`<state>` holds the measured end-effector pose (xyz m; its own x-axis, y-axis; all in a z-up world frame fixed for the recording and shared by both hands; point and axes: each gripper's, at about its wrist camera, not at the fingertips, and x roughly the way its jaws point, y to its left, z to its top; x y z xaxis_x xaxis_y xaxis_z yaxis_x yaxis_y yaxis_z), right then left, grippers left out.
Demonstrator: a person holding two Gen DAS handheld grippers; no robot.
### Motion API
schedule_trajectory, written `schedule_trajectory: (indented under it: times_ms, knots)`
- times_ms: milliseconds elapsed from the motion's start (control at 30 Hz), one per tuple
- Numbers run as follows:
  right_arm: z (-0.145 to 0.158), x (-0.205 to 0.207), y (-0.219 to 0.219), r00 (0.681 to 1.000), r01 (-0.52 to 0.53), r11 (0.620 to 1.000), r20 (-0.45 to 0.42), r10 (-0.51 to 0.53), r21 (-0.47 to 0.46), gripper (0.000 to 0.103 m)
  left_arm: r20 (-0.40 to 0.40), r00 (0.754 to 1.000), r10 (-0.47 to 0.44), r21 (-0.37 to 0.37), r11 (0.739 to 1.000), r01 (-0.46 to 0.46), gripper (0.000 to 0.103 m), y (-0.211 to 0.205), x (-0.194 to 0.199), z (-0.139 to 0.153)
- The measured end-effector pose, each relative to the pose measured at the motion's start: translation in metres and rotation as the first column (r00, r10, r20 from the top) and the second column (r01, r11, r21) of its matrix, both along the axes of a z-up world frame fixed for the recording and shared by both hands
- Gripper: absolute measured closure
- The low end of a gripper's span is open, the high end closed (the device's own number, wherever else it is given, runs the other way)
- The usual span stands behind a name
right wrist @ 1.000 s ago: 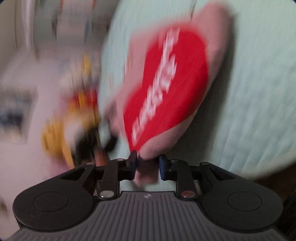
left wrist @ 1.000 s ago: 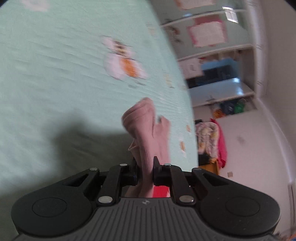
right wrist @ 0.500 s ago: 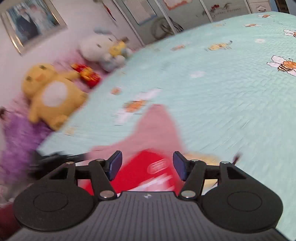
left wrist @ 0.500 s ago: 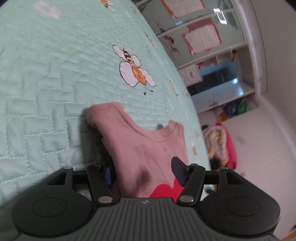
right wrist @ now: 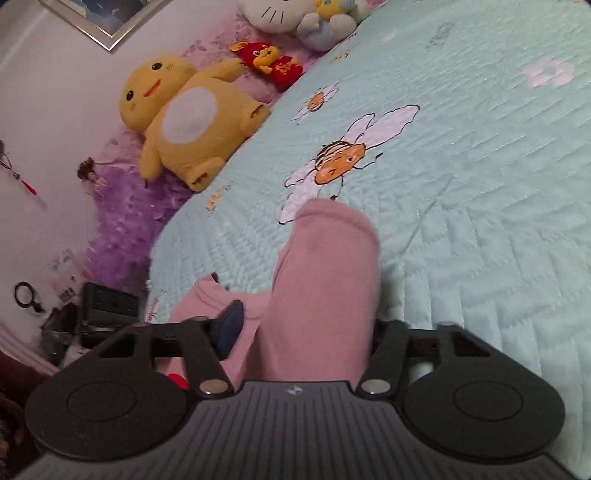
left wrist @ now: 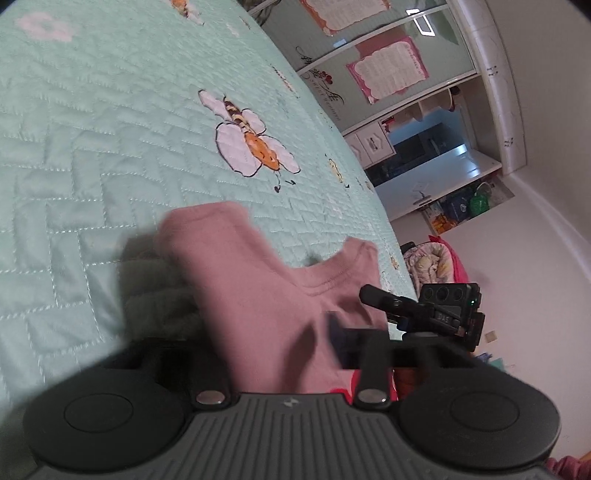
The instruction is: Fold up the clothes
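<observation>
Pink sweatshirt [left wrist: 266,295] lies on the mint quilted bedspread [left wrist: 92,129], just below the big embroidered bee [left wrist: 255,144] in the left wrist view. Neckline with ribbed collar is visible on its right side, a sleeve or shoulder lobe sticks out to the left, and a sliver of red print shows at its lower edge by the gripper body.

Left gripper [left wrist: 273,347]: jaws spread wide, nothing clamped. Sweatshirt fabric sits between and over the fingers; left finger is hidden under the cloth, and only the right finger is visible. The other gripper shows in this view as a black unit just right of the collar.

Right gripper [right wrist: 299,332]: also released, jaws wide apart. A pink sleeve [right wrist: 328,277] lies flat running up between the fingers, its cuff end touching the lower wing of another bee [right wrist: 340,162] on the bedspread. The blue pad of the left finger [right wrist: 227,328] rests over the collar area; the right finger is mostly hidden by the sleeve.

At the head of the bed, beyond that bee: yellow plush duck [right wrist: 184,114], small red plush [right wrist: 269,62], white cat plush [right wrist: 277,14]. The left wrist view is slightly motion-blurred on the garment.
</observation>
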<state>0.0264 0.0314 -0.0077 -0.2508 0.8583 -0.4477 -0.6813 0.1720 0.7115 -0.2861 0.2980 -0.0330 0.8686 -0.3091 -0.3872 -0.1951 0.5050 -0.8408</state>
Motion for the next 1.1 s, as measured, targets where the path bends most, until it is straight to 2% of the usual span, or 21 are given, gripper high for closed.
schedule_trajectory:
  times_ms: [33, 100, 233, 300, 400, 433, 467, 500, 533, 567, 600, 633, 667, 700, 733, 800, 867, 967, 1033, 1100]
  knots:
    - [0.001, -0.002, -0.001, 1.0, 0.005, 1.0, 0.007, -0.005, -0.006, 0.084, 0.008, 1.0, -0.003, -0.018, 1.0, 0.003, 0.089, 0.002, 0.001, -0.002]
    - [0.006, -0.015, -0.006, 0.999, 0.028, 0.999, 0.032, -0.028, 0.017, 0.086, 0.04, 0.998, -0.05, 0.046, 0.998, 0.048, 0.089, 0.0, 0.004, 0.008]
    - [0.035, -0.023, -0.024, 0.991, 0.119, 0.982, 0.05, -0.127, 0.146, 0.087, 0.119, 0.982, -0.149, 0.154, 0.98, 0.13, 0.089, 0.012, 0.027, 0.052]
    - [0.037, -0.009, -0.025, 0.981, 0.188, 0.963, 0.002, -0.192, 0.191, 0.087, 0.139, 0.971, -0.196, 0.25, 0.955, 0.157, 0.089, 0.024, 0.051, 0.085]
    - [0.04, 0.013, -0.025, 0.956, 0.293, 0.923, -0.079, -0.283, 0.248, 0.087, 0.105, 0.959, -0.262, 0.363, 0.908, 0.208, 0.086, 0.042, 0.109, 0.116]
    - [0.041, 0.02, -0.025, 0.944, 0.328, 0.906, -0.107, -0.311, 0.265, 0.086, 0.072, 0.96, -0.271, 0.401, 0.889, 0.221, 0.081, 0.048, 0.13, 0.119]
    - [0.042, 0.027, -0.025, 0.931, 0.363, 0.888, -0.135, -0.338, 0.281, 0.081, 0.016, 0.967, -0.256, 0.443, 0.869, 0.222, 0.061, 0.054, 0.15, 0.115]
    - [0.032, 0.038, -0.019, 0.908, 0.419, 0.887, -0.105, -0.406, 0.197, 0.069, -0.056, 0.977, -0.204, 0.484, 0.85, 0.205, 0.035, 0.061, 0.169, 0.106]
    - [0.02, 0.049, -0.012, 0.88, 0.476, 0.874, -0.062, -0.472, 0.103, 0.06, -0.129, 0.985, -0.113, 0.52, 0.838, 0.164, 0.031, 0.07, 0.182, 0.094]
    - [0.013, 0.052, -0.014, 0.865, 0.502, 0.862, -0.045, -0.5, 0.072, 0.057, -0.188, 0.982, -0.005, 0.539, 0.835, 0.107, 0.033, 0.08, 0.188, 0.084]
    - [0.007, 0.055, -0.018, 0.851, 0.525, 0.85, -0.03, -0.524, 0.048, 0.063, -0.204, 0.976, 0.079, 0.514, 0.857, 0.038, 0.034, 0.091, 0.185, 0.076]
    - [0.001, 0.059, -0.021, 0.837, 0.547, 0.837, -0.014, -0.547, 0.023, 0.062, -0.195, 0.97, 0.143, 0.461, 0.886, -0.038, 0.034, 0.101, 0.175, 0.071]
    - [0.002, 0.055, -0.029, 0.818, 0.575, 0.817, -0.018, -0.575, 0.036, 0.055, -0.156, 0.969, 0.189, 0.388, 0.914, -0.116, 0.033, 0.109, 0.16, 0.067]
    - [0.004, 0.049, -0.039, 0.805, 0.594, 0.803, -0.027, -0.593, 0.049, 0.05, -0.101, 0.972, 0.213, 0.311, 0.935, -0.173, 0.031, 0.113, 0.139, 0.066]
    - [0.005, 0.041, -0.051, 0.798, 0.602, 0.796, -0.037, -0.601, 0.063, 0.05, -0.067, 0.974, 0.218, 0.265, 0.945, -0.194, 0.03, 0.11, 0.119, 0.065]
    - [0.005, 0.018, -0.071, 0.789, 0.614, 0.787, -0.039, -0.613, 0.056, 0.05, -0.048, 0.977, 0.208, 0.23, 0.954, -0.191, 0.029, 0.095, 0.082, 0.064]
    - [0.001, -0.01, -0.089, 0.786, 0.617, 0.786, -0.056, -0.615, 0.035, 0.05, -0.102, 0.979, 0.174, 0.247, 0.958, -0.145, 0.027, 0.071, 0.048, 0.061]
    - [-0.003, -0.068, -0.113, 0.797, 0.601, 0.799, -0.08, -0.599, 0.001, 0.05, -0.148, 0.984, 0.102, 0.22, 0.973, -0.067, 0.026, 0.032, 0.007, 0.054]
    - [-0.007, -0.108, -0.123, 0.798, 0.592, 0.806, -0.13, -0.588, -0.011, 0.048, -0.142, 0.988, 0.055, 0.24, 0.971, -0.02, 0.022, 0.01, -0.005, 0.056]
    - [-0.012, -0.138, -0.123, 0.796, 0.591, 0.806, -0.144, -0.588, -0.024, 0.047, -0.141, 0.99, 0.008, 0.212, 0.977, 0.022, 0.013, -0.009, -0.005, 0.054]
